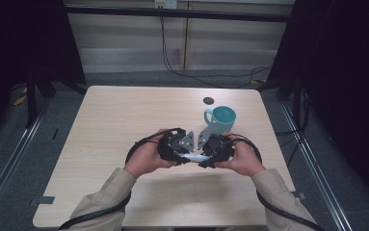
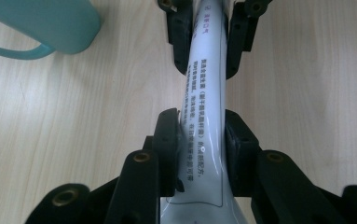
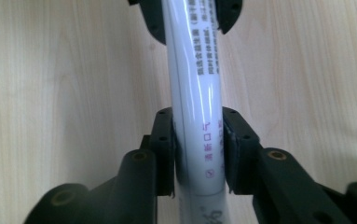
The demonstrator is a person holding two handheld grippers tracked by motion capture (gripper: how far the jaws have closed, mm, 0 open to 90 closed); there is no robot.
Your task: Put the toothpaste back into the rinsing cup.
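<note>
A white tube (image 1: pixel 191 157) with printed text lies level just above the table, held from both ends. My left gripper (image 1: pixel 178 153) is shut on one end; in the left gripper view its pads (image 2: pixel 168 140) press the tube (image 2: pixel 205 88) from both sides. My right gripper (image 1: pixel 207 157) is shut on the other end, with the tube (image 3: pixel 192 70) squeezed between its pads (image 3: pixel 236 140). The two grippers face each other, tips close. In each gripper view the other gripper's jaws clamp the tube at the top edge.
A teal mug (image 1: pixel 222 118) stands upright just beyond the right gripper, handle to the left; the left gripper view has it at upper left (image 2: pixel 50 21). A small dark round spot (image 1: pixel 208 100) lies behind it. The wooden table (image 1: pixel 119 120) has bare room to the left.
</note>
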